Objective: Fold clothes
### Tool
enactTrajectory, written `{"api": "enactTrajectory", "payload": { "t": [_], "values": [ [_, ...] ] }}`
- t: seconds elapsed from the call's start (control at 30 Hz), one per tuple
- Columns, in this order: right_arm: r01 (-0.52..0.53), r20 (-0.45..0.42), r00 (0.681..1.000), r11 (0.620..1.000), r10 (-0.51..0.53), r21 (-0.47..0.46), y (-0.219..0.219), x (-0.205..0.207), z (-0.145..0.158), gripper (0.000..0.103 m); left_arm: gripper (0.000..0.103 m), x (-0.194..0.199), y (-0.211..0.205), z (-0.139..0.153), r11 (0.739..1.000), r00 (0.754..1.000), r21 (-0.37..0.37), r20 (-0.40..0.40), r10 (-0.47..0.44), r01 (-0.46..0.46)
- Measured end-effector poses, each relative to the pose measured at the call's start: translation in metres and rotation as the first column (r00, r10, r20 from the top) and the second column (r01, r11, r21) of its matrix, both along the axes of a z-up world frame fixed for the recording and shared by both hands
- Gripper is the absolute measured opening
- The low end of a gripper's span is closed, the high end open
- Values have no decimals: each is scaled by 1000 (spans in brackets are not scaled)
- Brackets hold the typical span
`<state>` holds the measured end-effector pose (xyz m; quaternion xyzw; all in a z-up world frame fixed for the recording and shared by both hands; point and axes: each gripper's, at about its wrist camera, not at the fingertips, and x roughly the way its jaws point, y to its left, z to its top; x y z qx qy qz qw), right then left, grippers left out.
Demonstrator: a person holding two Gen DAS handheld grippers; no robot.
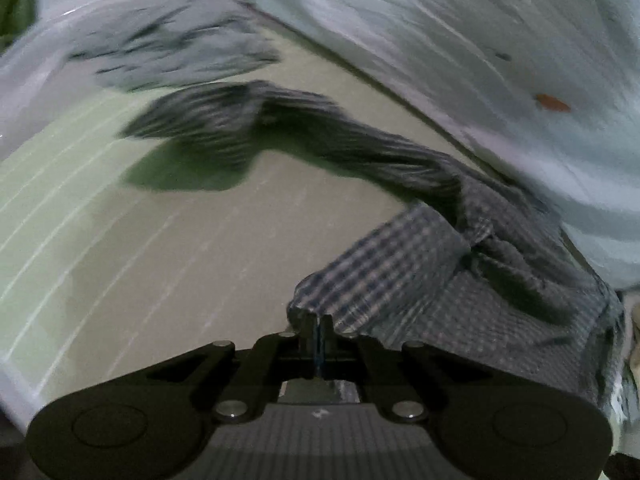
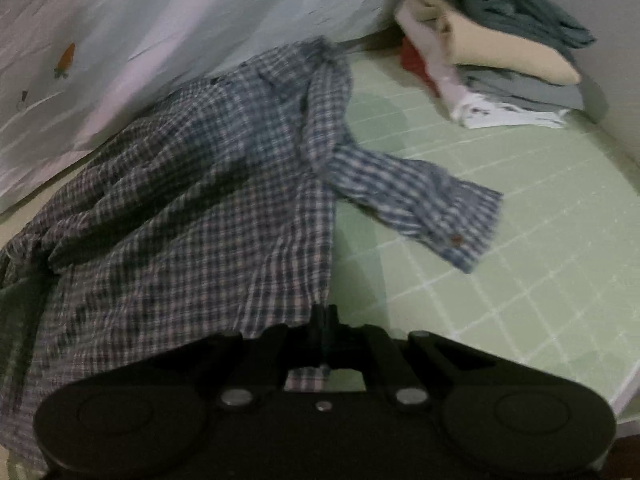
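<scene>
Right wrist view: the plaid shirt point(image 2: 192, 184) is pinched at its hem by the right gripper point(image 2: 323, 316), sleeve trailing toward two o'clock; another corner is clamped by the left gripper point(image 1: 317, 322), so it can be spread for folding.

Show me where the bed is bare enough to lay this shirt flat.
Bare green sheet lies right of the shirt, between its sleeve and the folded stack. More bare sheet lies left of the shirt's hem. Crowded along the white quilt.

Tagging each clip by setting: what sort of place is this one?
Probably a bedroom, with work done on a bed: a green grid-lined sheet, a pale rumpled quilt, and a stack of folded clothes beside the plaid shirt.
</scene>
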<state>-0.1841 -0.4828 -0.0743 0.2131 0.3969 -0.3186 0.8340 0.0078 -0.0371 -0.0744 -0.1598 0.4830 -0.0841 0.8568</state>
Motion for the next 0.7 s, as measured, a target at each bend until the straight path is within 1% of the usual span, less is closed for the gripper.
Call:
{"api": "enactTrajectory", "payload": {
  "t": [0.17, 0.27, 0.37, 0.43, 0.47, 0.5, 0.53, 0.57, 0.6, 0.67, 0.7],
  "values": [
    [12, -43, 999, 1000, -13, -24, -8, -24, 2, 0, 0, -28, 27, -2, 997, 998, 54, -38, 59, -57],
    [30, -75, 997, 1000, -30, 8, -12, -38, -7, 0, 0, -44, 39, -12, 992, 991, 85, -86, 104, -97],
    [40, -103, 994, 998, -35, 46, -12, -50, -17, 0, 0, -55, 40, -21, 987, 983, 116, -130, 128, -113],
    [46, -88, 995, 996, -40, 70, -14, -55, -17, 1, 1, -57, 34, -17, 987, 985, 122, -121, 122, -107],
    [50, -70, 997, 996, -45, 76, -17, -56, -15, 4, 4, -58, 31, -15, 987, 987, 127, -110, 116, -102],
    [54, -49, 998, 996, -50, 77, -21, -56, -13, 12, 16, -58, 25, -11, 987, 989, 134, -97, 108, -94],
    [60, -30, 998, 996, -58, 68, -25, -56, -10, 19, 32, -58, 18, -7, 986, 992, 141, -81, 96, -83],
    [67, -12, 998, 996, -67, 57, -29, -56, -7, 36, 39, -58, 10, -3, 986, 994, 149, -64, 85, -75],
    [67, -1, 998, 997, -67, 35, -34, -54, -4, 44, 47, -58, 0, 1, 985, 996, 156, -46, 77, -69],
    [45, 2, 999, 999, -45, -20, -43, -47, 0, 46, 51, -60, -21, 9, 986, 998, 157, -13, 58, -55],
    [23, -7, 1000, 999, -23, -49, -47, -41, 0, 49, 57, -61, -32, 12, 987, 999, 154, -1, 47, -46]
  ]
}}
